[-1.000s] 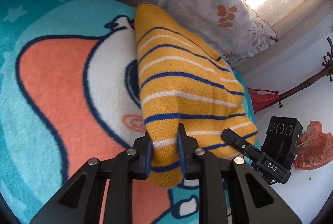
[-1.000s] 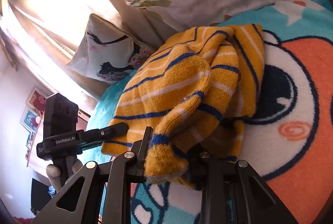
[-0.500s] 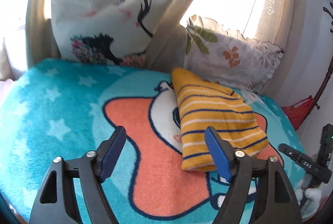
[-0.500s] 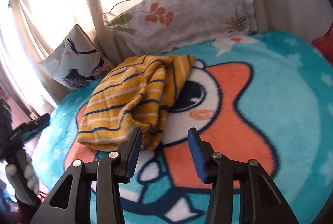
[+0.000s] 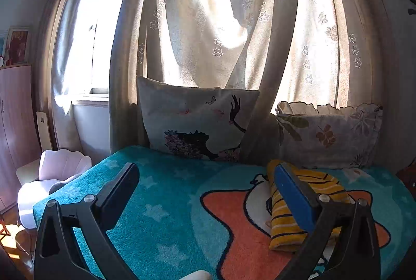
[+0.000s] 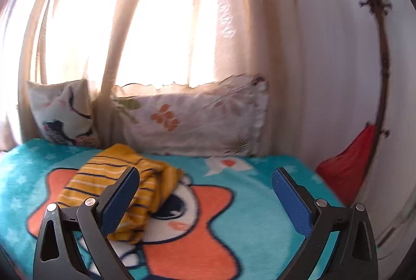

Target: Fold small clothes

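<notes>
A small yellow sweater with blue and white stripes (image 5: 286, 217) lies folded on the teal cartoon blanket (image 5: 166, 202). In the left wrist view it sits at the right, partly behind the right finger. My left gripper (image 5: 208, 196) is open, empty and raised back from the sweater. In the right wrist view the sweater (image 6: 109, 176) lies at the left, partly behind the left finger. My right gripper (image 6: 205, 196) is open, empty and held above the blanket (image 6: 247, 196).
Two pillows (image 5: 200, 121) (image 6: 197, 118) lean against the curtains (image 5: 208, 20) at the back of the bed. A pale chair (image 5: 49, 176) and a wooden cabinet (image 5: 13, 129) stand left of the bed. A red cloth (image 6: 345, 165) hangs at the right wall.
Both grippers let go of the sweater, opened wide and pulled up and back. The sweater now lies folded on the blanket, farther from both cameras.
</notes>
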Action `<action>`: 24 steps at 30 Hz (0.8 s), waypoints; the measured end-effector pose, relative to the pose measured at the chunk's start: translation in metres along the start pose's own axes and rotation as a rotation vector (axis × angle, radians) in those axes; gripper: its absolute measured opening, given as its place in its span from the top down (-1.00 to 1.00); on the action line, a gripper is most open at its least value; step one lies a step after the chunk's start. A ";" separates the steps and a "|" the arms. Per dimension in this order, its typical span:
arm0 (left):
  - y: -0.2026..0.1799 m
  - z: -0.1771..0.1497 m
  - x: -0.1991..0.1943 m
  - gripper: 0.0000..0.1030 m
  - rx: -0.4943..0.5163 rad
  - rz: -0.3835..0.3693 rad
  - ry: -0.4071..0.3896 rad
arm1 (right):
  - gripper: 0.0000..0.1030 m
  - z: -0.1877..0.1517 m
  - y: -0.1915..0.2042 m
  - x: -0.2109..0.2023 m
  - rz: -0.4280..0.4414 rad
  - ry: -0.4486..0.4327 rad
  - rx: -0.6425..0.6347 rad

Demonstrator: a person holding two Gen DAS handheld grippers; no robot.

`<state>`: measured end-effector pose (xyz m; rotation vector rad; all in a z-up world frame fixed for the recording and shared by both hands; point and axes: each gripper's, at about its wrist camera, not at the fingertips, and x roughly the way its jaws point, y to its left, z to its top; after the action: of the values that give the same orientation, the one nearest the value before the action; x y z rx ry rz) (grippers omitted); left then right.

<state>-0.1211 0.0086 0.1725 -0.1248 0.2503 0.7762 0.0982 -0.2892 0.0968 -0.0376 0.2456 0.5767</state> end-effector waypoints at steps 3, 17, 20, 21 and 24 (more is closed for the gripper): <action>-0.011 -0.008 0.000 -1.00 0.042 -0.019 0.035 | -0.42 0.012 0.022 0.043 0.209 0.103 0.086; -0.015 -0.037 0.036 -1.00 0.051 -0.126 0.253 | 0.41 -0.044 0.060 0.222 0.447 0.502 0.302; -0.017 -0.044 0.045 -1.00 0.048 -0.142 0.290 | 0.39 -0.043 0.055 0.204 0.407 0.487 0.274; -0.017 -0.047 0.047 -1.00 0.049 -0.146 0.300 | 0.22 -0.043 0.056 0.201 0.350 0.496 0.240; -0.016 -0.051 0.051 -1.00 0.055 -0.153 0.315 | -0.13 -0.053 0.050 0.197 0.277 0.535 0.194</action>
<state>-0.0837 0.0210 0.1100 -0.2118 0.5541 0.5951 0.2189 -0.1471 -0.0001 0.0316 0.8360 0.8107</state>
